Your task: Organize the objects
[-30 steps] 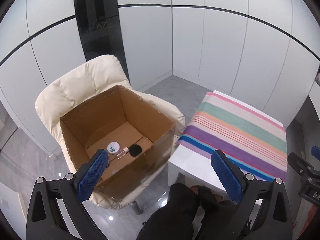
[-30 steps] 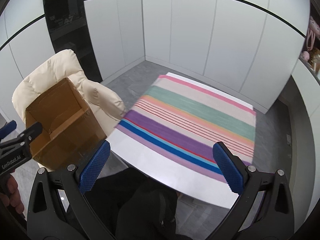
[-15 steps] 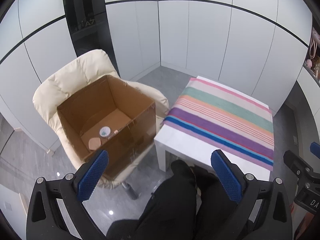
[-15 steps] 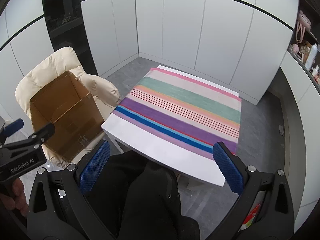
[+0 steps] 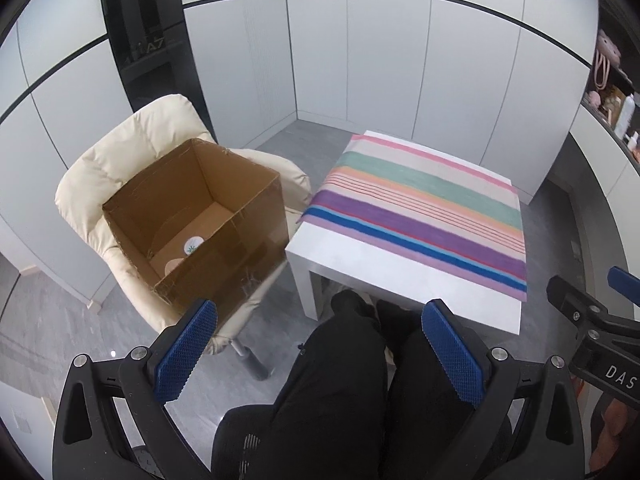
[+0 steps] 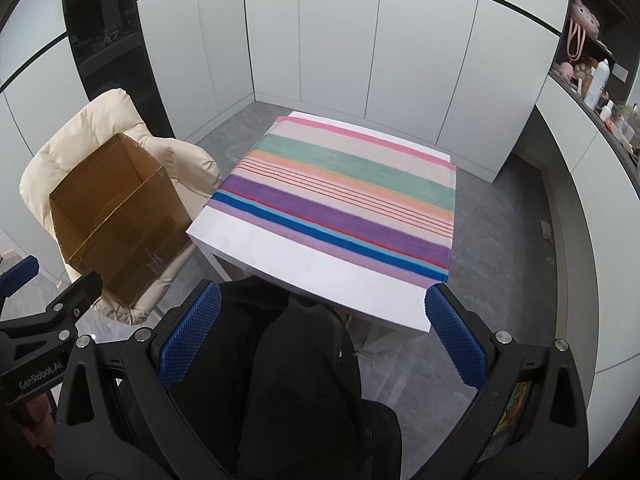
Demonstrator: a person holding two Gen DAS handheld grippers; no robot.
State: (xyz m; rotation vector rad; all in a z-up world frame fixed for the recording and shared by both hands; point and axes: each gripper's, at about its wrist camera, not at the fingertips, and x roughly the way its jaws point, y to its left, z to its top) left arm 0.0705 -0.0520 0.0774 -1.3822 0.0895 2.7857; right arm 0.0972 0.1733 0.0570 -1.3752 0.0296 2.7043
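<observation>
- Room: white panelled walls, one dark glass panel, grey floor. A shelf (image 6: 600, 84) at the right edge carries bottles and small items.
- Box (image 5: 200, 220): open cardboard, resting on the seat of a cream chair (image 5: 132, 152), tilted so its mouth faces the cameras. On its floor: a white round lid (image 5: 193, 243) with a green leaf mark and a pale disc (image 5: 173, 266) just beside it. Anything else inside is hidden by the near wall.
- Table (image 5: 360, 264): white, just right of the chair, with a striped cloth (image 5: 420, 208) over most of the top. Nothing lies on cloth or bare edge, so by my reading the sorting is done or nearly so.
- Left tongs (image 5: 316, 352): spread wide, empty, held over the person's lap in black trousers.
- Right tongs (image 6: 324, 340): equally wide, empty, also over the lap, facing the table's near edge.
- Key relation: the box lies ahead and left of both tongs, the table ahead and right. The left tongs are nearer the box; the right tongs are nearer the table. The box's mouth opens toward the left tongs, so a reach inside would go forward and left, down over the near wall.
- Writing: "GenRobot.AI" on the left tool's body in the right view; "DAS" on the right tool in the left view, cut off at the frame edge; "A7" on the dark panel (image 5: 154, 46).
</observation>
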